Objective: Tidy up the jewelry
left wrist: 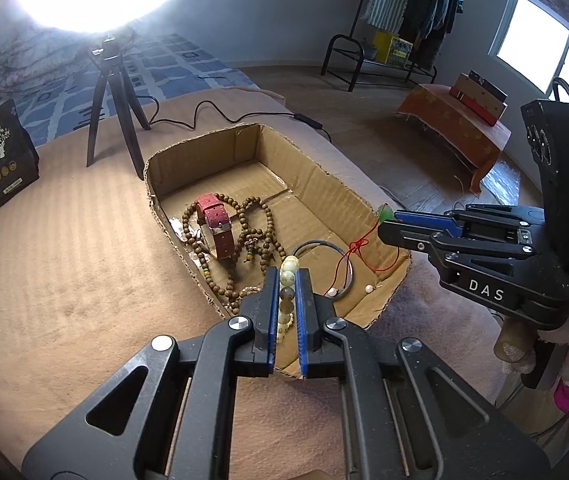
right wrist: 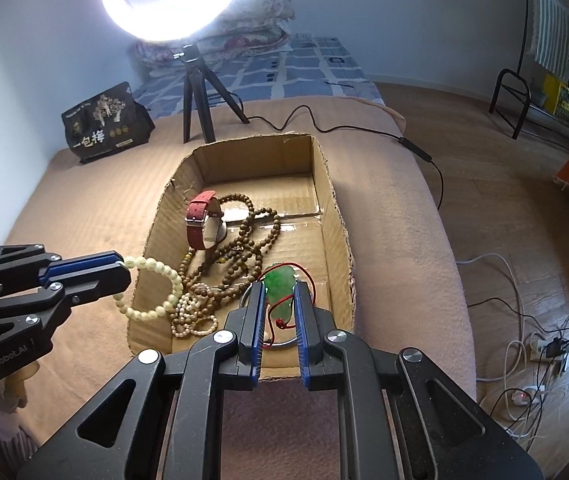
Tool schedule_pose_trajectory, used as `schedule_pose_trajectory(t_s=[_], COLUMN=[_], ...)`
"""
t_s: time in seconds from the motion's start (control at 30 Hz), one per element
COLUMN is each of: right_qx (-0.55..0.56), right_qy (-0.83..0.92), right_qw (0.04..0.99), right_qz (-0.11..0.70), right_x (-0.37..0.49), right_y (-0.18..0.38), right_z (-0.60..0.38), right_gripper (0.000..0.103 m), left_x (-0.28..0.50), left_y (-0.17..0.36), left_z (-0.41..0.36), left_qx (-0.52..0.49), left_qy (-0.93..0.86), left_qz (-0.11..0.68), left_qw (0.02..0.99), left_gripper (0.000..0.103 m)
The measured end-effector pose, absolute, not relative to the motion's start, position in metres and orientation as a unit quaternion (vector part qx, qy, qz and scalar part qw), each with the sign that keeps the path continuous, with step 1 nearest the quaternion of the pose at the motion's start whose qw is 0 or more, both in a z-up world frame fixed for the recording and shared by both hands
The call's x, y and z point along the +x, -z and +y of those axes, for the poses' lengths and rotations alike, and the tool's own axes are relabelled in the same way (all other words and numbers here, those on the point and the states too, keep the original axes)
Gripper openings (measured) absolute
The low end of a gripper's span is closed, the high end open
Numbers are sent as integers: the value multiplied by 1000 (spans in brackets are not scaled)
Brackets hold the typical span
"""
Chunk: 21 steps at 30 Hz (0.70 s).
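Both tongs work over an open cardboard box (right wrist: 336,216) on a tan blanket-covered surface (left wrist: 64,280). The left gripper (left wrist: 287,280) is clamped on a cream bead bracelet (right wrist: 156,280), which hangs over the box's near left wall. The right gripper (right wrist: 280,304) is clamped on a green jade pendant (right wrist: 279,288), its red cord (left wrist: 358,254) trailing over the box's right wall. Inside lie a red-strapped watch (right wrist: 200,220) by the left wall, brown wooden prayer beads (right wrist: 244,248) mid-floor and a dark bangle (left wrist: 324,245) near the front.
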State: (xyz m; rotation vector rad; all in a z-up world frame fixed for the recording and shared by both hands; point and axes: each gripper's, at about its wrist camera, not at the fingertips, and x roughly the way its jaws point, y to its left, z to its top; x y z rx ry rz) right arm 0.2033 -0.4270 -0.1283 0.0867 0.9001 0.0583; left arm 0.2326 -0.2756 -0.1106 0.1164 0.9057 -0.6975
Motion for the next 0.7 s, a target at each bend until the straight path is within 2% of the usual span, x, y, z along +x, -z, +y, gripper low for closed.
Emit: schedule_pose_trajectory(t_s=[0.03,0.07,0.1,0.13,0.17,0.2,0.27,0.7], right_qx=[39,35,31,28,26,25,24,16], right_qy=[-25,-21,-16,-12,-10,-9,-9,-6], right_qw=[899,899,900,901,903,905,905,912], right_qz=[436,436,435,432,428,425,424,411], right_x=[203,203,203,202,202,201,200,189], right_y=[128,128,128,127,126,125,124,104], right_z=[-426,-426,-425,-425,-424,-424,-423,-408], right_gripper=[14,22,37,45,59,63,63,63], left_x=[233,233,234,234,234,234,234,228], left_y=[111,111,111,111,112,112,111,88], left_z=[-276,-276,-276,-275,-275,-274,-272,-250], left_qx=[56,57,59,60,61,61,60,48], left_qy=[329,327,323,321,320,319,317,305], left_qz=[429,429,429,429,430,430,427,408], left_qw=[840,841,841,842,842,842,845,859], left_gripper=[5,6,6,6,13,24,28,28])
